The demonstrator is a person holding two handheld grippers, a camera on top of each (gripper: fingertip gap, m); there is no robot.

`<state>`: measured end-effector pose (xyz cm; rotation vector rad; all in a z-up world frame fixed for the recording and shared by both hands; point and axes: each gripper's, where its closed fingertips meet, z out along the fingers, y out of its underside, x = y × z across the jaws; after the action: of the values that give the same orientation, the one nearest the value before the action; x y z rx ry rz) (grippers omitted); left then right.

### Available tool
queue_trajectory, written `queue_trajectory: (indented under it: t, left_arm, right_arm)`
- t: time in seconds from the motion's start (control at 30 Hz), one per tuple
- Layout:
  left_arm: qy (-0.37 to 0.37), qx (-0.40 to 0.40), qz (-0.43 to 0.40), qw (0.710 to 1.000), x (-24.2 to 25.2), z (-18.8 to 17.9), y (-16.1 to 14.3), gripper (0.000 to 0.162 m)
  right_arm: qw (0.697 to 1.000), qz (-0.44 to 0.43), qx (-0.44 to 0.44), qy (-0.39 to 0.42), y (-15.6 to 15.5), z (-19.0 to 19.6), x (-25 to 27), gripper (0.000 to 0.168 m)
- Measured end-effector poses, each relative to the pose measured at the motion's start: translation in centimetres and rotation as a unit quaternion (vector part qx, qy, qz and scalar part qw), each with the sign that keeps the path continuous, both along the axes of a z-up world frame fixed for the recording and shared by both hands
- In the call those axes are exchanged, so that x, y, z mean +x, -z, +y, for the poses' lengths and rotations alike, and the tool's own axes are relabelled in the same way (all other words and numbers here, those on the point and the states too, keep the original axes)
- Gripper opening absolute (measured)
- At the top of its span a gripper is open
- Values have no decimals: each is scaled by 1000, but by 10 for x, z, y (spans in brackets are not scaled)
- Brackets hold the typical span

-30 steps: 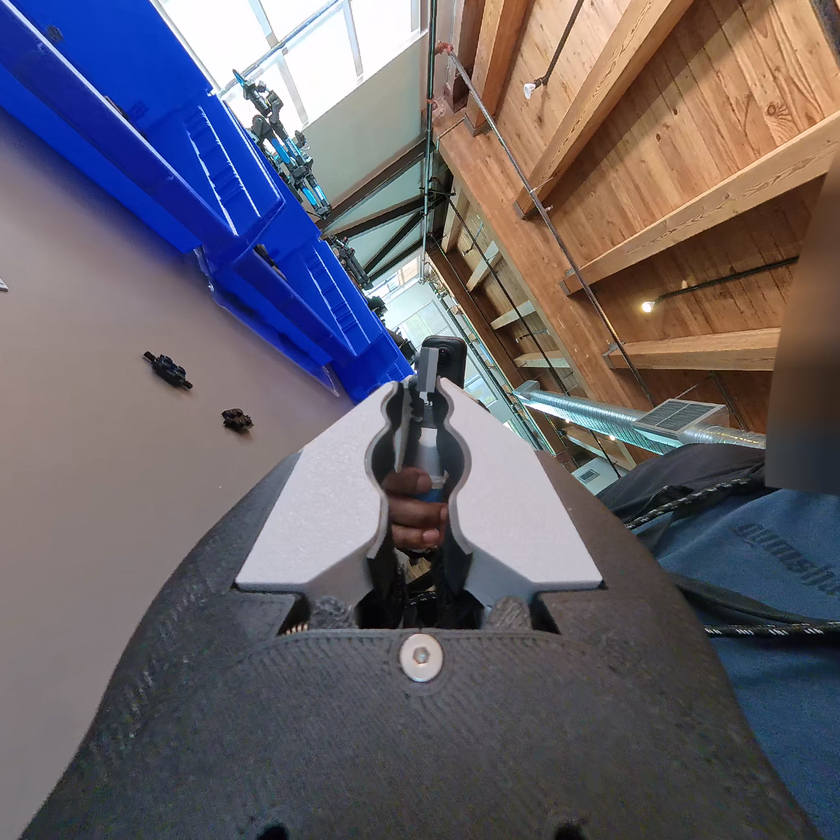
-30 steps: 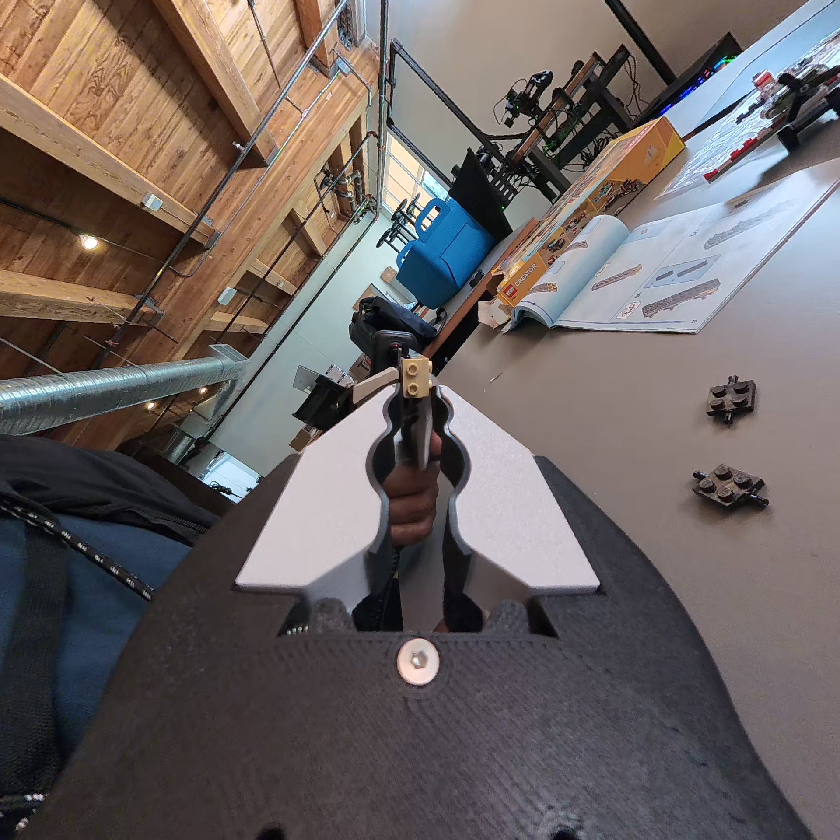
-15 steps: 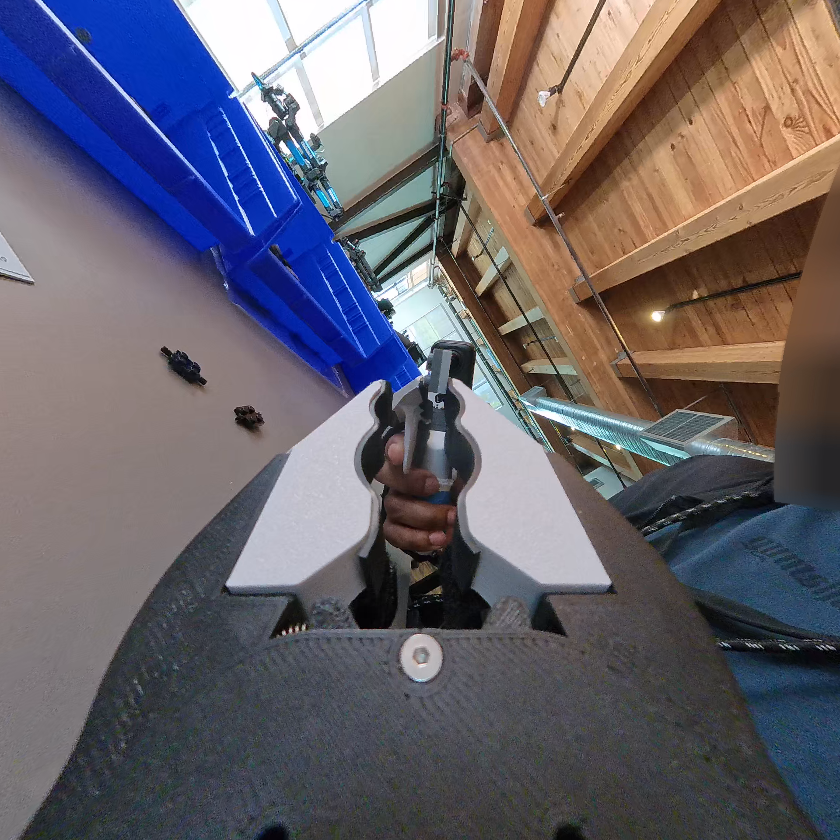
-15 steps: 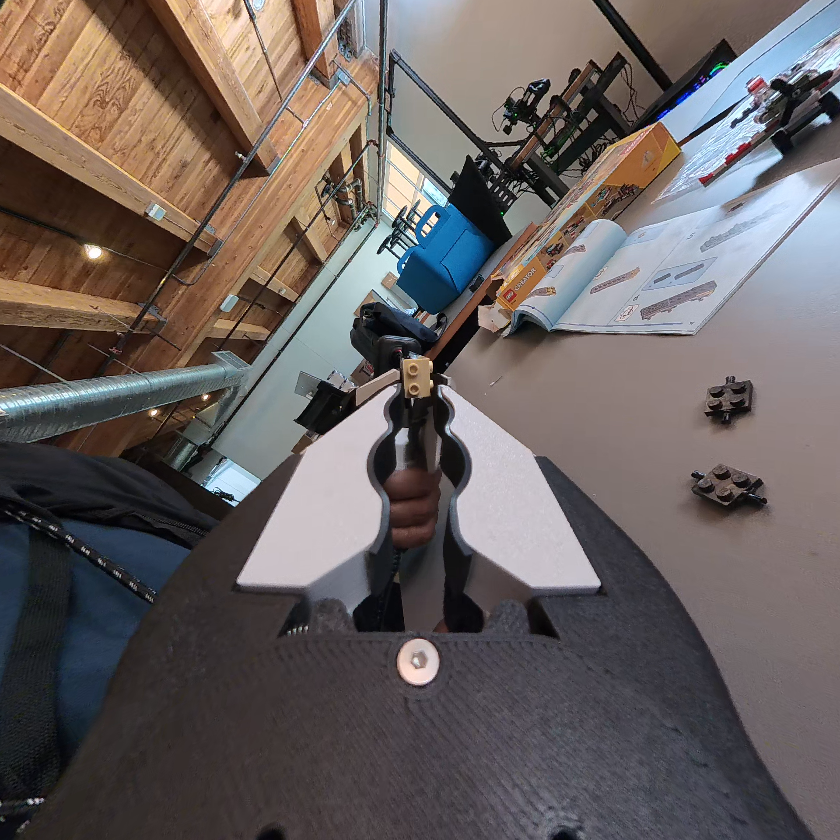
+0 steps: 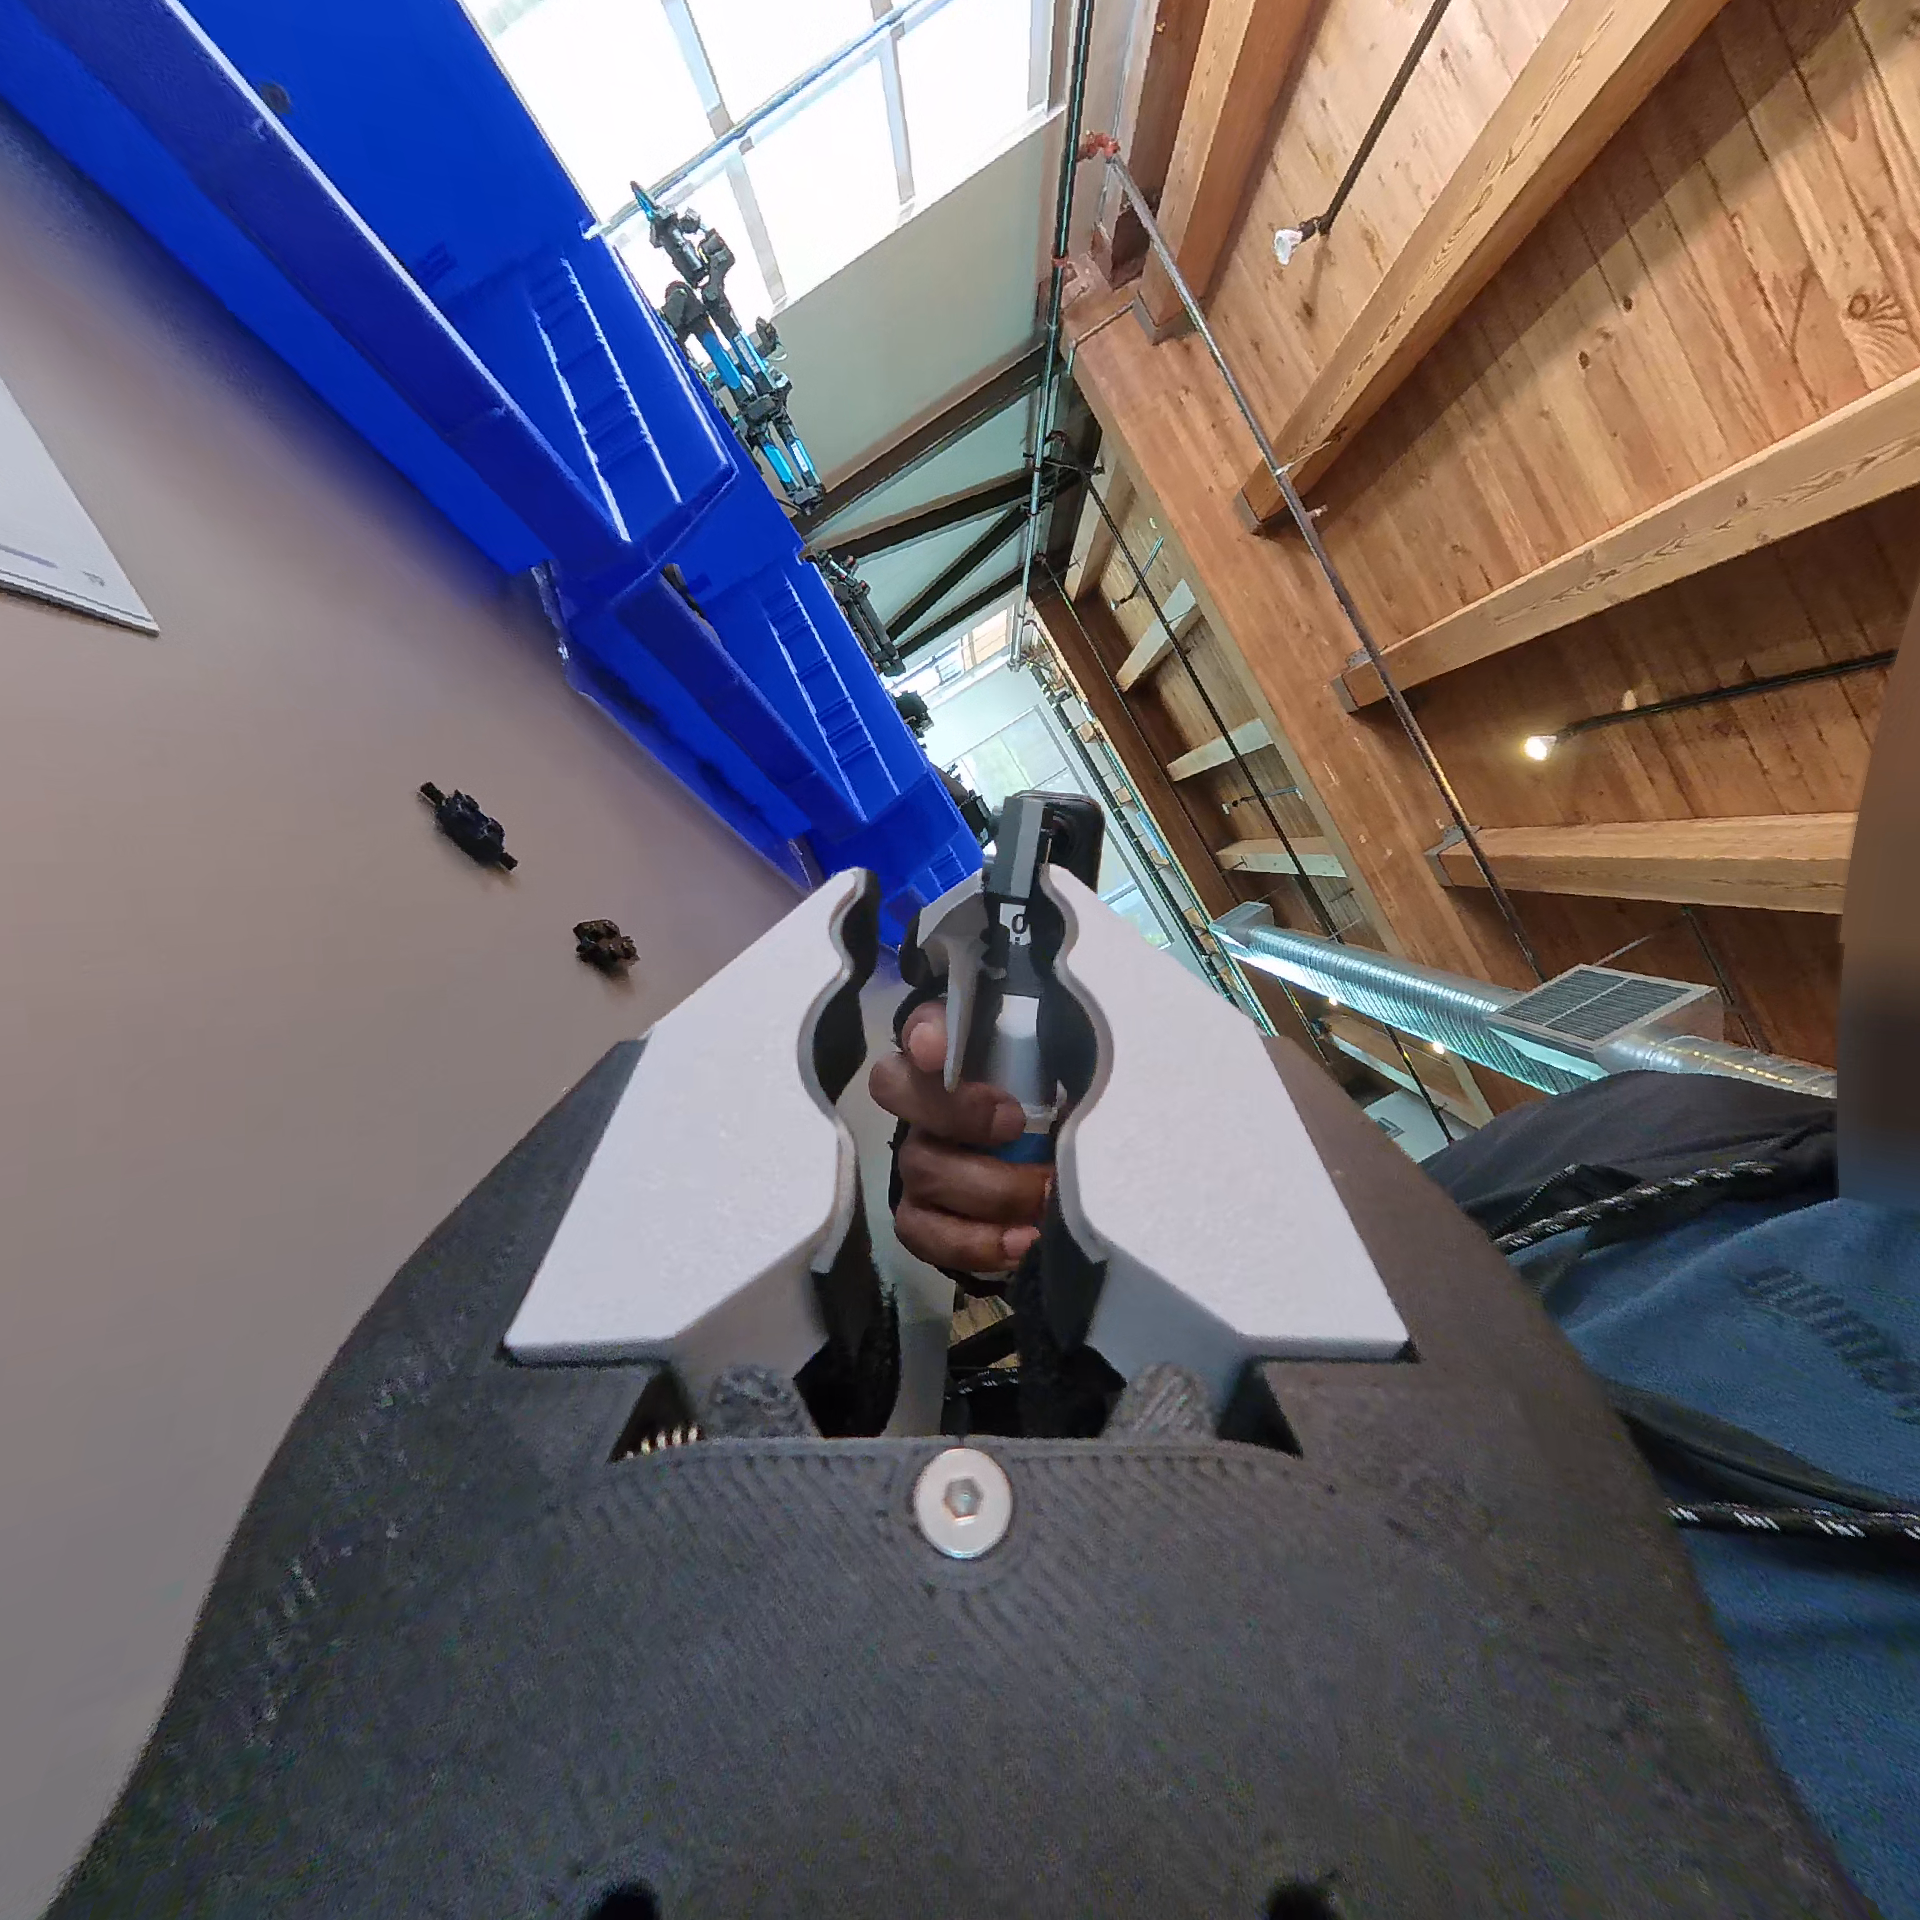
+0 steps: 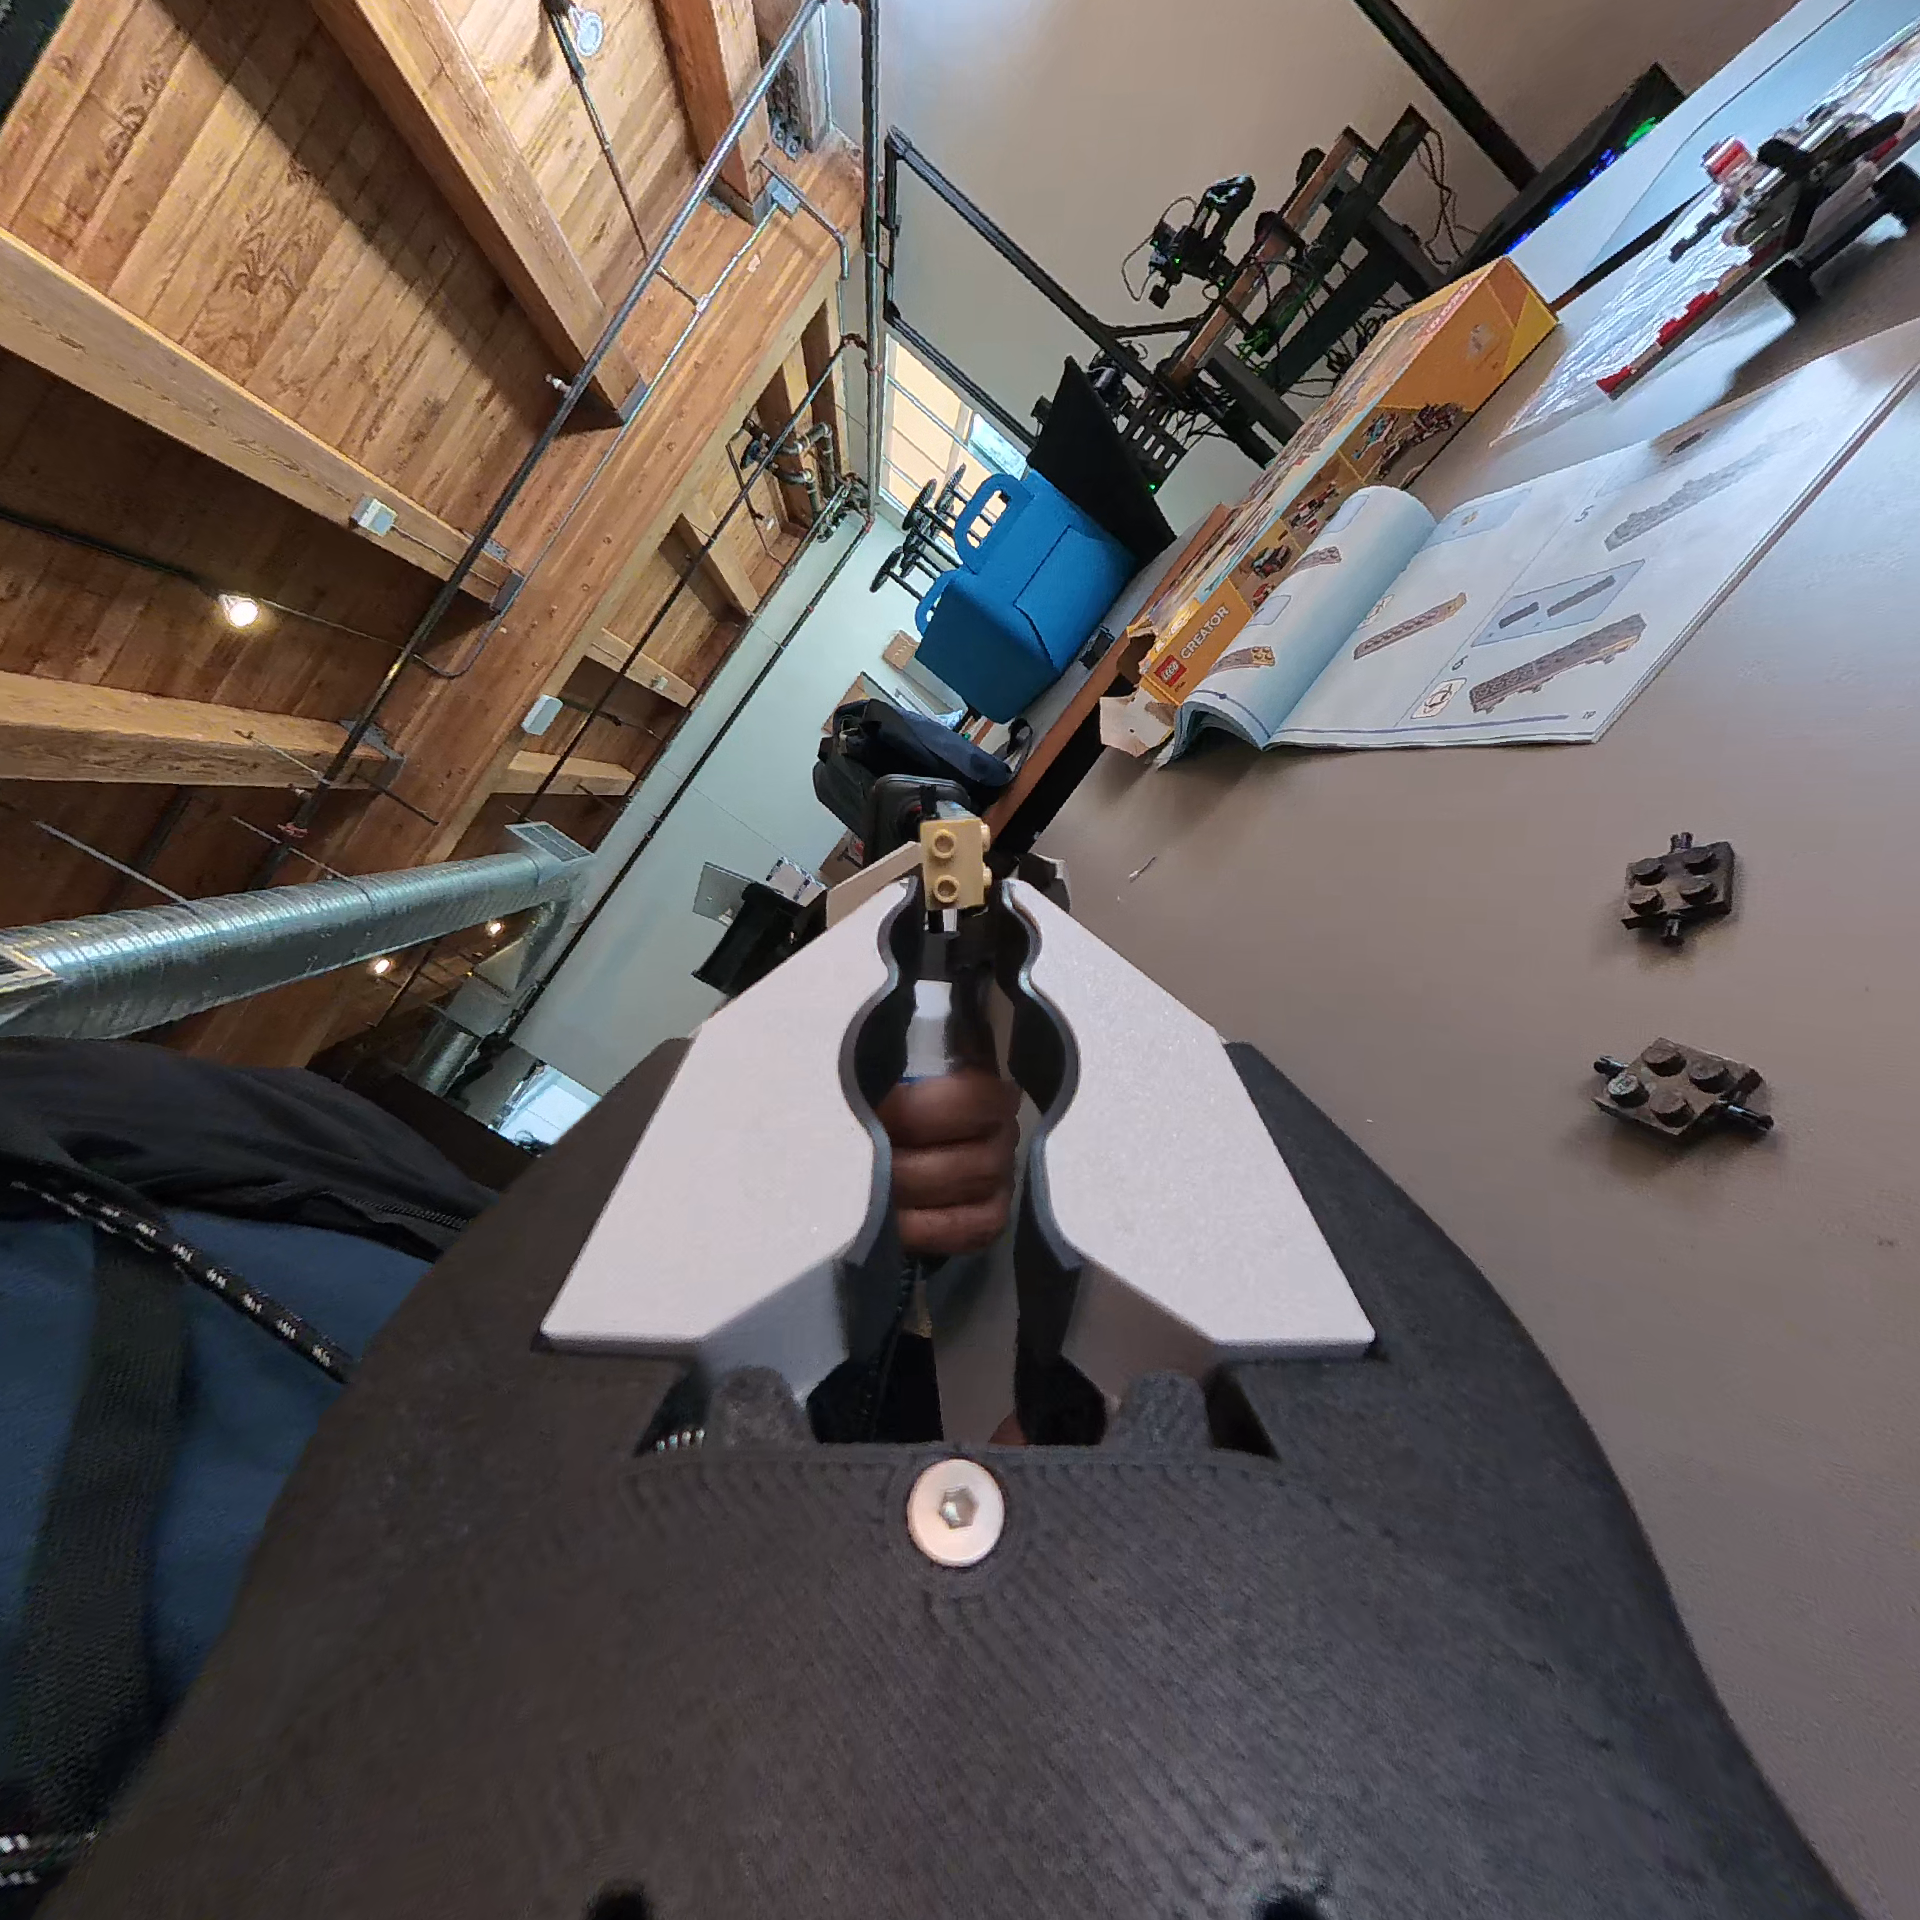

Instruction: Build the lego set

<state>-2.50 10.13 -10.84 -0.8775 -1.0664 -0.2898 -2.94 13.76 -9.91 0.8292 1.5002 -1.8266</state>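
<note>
Right wrist view: right hand-held gripper [image 6: 961, 899] pinches tan brick [image 6: 954, 864].

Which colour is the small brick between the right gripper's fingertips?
Tan. The brick shows best in the right wrist view, pinched in the right gripper.

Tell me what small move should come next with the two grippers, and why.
Probably draw the left gripper back: its jaws stand open, while the right gripper already pinches the tan brick at its tips.
</note>
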Motion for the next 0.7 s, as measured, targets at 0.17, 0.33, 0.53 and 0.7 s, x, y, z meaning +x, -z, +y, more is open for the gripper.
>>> queue_trajectory:
  t: [0.17,0.33,0.53,0.7]
  left_arm:
    - [4,-3,-10,1000,0,1,4,31]
    - [6,-8,-15,1000,-1,3,6,32]
    - [2,-19,-16,1000,-2,1,8,34]
    - [-10,-32,-12,999,-4,-6,8,35]
  right_arm:
    - [1000,-16,-9,2,1,1,-2,11]
    - [1000,-25,-16,4,1,2,-4,12]
    - [999,-26,-17,5,1,3,-5,12]
    - [999,-30,-20,7,1,4,-6,12]
